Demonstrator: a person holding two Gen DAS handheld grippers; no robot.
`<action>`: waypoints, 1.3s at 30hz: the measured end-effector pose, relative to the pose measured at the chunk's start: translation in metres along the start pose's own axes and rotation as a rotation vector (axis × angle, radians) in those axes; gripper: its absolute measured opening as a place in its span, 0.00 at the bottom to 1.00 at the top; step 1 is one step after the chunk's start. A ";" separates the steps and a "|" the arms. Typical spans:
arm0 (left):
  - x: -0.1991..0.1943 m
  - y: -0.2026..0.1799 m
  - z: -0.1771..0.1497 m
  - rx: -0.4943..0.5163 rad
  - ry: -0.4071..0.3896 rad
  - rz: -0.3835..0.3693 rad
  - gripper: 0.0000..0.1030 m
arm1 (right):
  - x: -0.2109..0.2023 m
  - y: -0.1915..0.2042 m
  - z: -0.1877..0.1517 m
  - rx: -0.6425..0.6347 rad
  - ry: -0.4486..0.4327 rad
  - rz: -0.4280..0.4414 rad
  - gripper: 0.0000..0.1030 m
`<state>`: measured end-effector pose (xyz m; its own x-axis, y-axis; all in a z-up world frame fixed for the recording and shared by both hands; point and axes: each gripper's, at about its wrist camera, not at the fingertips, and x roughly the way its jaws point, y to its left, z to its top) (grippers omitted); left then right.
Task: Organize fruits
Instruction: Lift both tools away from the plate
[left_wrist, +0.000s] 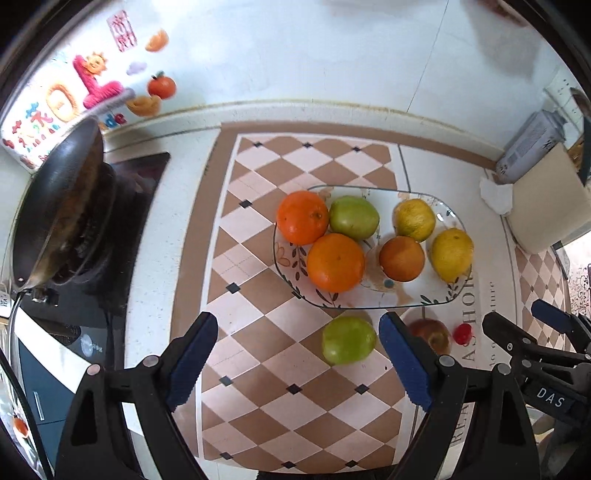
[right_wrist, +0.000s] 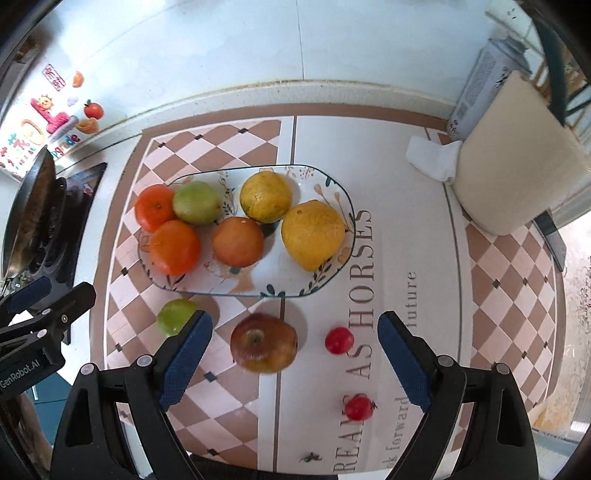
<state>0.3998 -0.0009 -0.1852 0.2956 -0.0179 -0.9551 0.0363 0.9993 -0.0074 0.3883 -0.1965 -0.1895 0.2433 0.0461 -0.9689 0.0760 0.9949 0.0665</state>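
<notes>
Left gripper (left_wrist: 298, 363): jaws wide apart, nothing held. A loose green fruit (left_wrist: 348, 340) lies on the checkered mat (left_wrist: 258, 332) between the blue pads, nearer the right-hand pad; contact with that pad cannot be confirmed.

Right gripper (right_wrist: 294, 360): jaws wide apart, nothing held. A red-brown apple (right_wrist: 263, 344) sits between its pads at lower centre of the frame, touching neither. A small red fruit (right_wrist: 339, 340) is just right of the apple; a second small red fruit (right_wrist: 359, 407) lies lower, near the right pad.

Glass plate (right_wrist: 325, 284) at frame centre, on the surface, carrying six fruits: two oranges (right_wrist: 174, 247) and a green fruit (right_wrist: 197, 203) clustered at its left end, a darker orange (right_wrist: 237, 242) mid-plate, two yellow citrus (right_wrist: 313, 234) toward its right end. The loose fruits all lie below the plate's lower rim, off the plate.

Surroundings: pan (left_wrist: 55, 206) on a stove burner at the left edge; a beige cylindrical container (right_wrist: 517, 166) at upper right with crumpled white paper (right_wrist: 432, 155) beside it. The plate's lower rim stands between each gripper and the plated fruits.
</notes>
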 end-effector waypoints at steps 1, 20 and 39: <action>-0.007 0.000 -0.003 -0.002 -0.013 0.002 0.87 | -0.006 0.000 -0.003 0.001 -0.008 0.002 0.91; -0.105 -0.004 -0.038 0.013 -0.146 -0.044 0.87 | -0.137 0.010 -0.047 -0.008 -0.192 0.089 0.91; -0.116 -0.012 -0.043 0.008 -0.160 -0.030 0.87 | -0.140 0.005 -0.047 0.001 -0.167 0.117 0.91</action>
<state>0.3244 -0.0093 -0.0872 0.4425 -0.0529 -0.8952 0.0545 0.9980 -0.0320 0.3094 -0.1943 -0.0649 0.4078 0.1455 -0.9014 0.0387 0.9836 0.1763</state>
